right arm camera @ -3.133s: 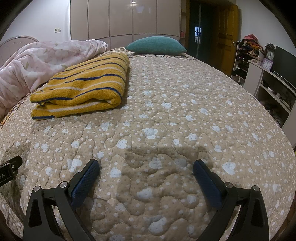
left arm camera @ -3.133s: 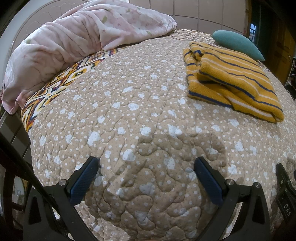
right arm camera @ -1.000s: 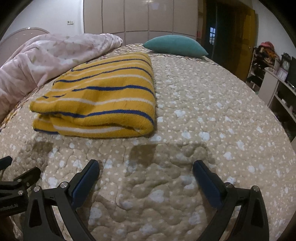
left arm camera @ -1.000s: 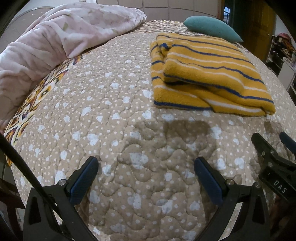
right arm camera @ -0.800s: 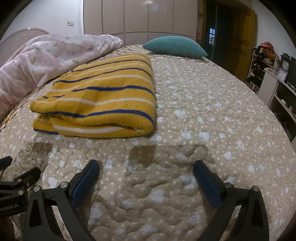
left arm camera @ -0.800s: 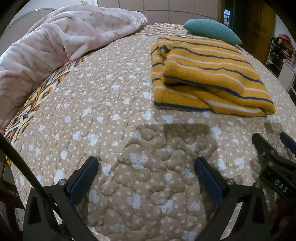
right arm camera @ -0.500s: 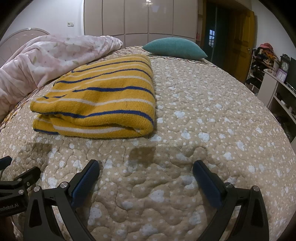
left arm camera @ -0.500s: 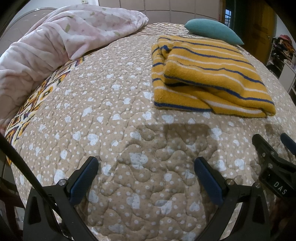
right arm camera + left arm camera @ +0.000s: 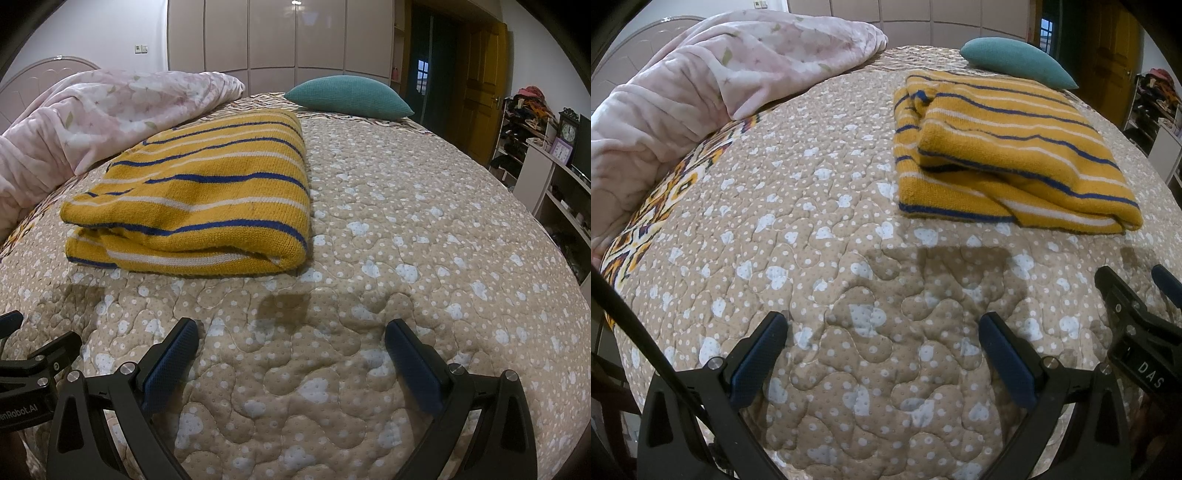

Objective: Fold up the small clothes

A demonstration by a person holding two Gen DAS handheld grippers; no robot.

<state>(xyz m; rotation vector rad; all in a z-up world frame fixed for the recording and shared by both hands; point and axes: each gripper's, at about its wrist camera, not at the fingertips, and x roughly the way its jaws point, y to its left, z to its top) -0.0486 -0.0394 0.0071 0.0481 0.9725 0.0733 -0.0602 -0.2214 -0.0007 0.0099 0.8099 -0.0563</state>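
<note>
A yellow knitted garment with blue and white stripes [image 9: 1004, 155] [image 9: 207, 192] lies folded into a thick rectangle on the beige quilted bedspread [image 9: 820, 229] [image 9: 406, 229]. My left gripper [image 9: 882, 332] hovers open over bare quilt, short of the garment's near left corner, holding nothing. My right gripper [image 9: 291, 332] is also open and empty, just in front of the garment's near right corner. Each gripper shows at the edge of the other's view, the right one [image 9: 1137, 321] and the left one [image 9: 33, 354].
A crumpled pink floral blanket [image 9: 701, 81] [image 9: 92, 110] lies along the bed's left side. A teal pillow [image 9: 1015, 62] [image 9: 351, 98] sits behind the garment. White shelves with clocks [image 9: 554, 173] and a wooden door [image 9: 480, 85] stand to the right.
Over three seconds both grippers came closer to the folded garment, which now looks larger. In the last second the views barely shift. Both grippers stay open.
</note>
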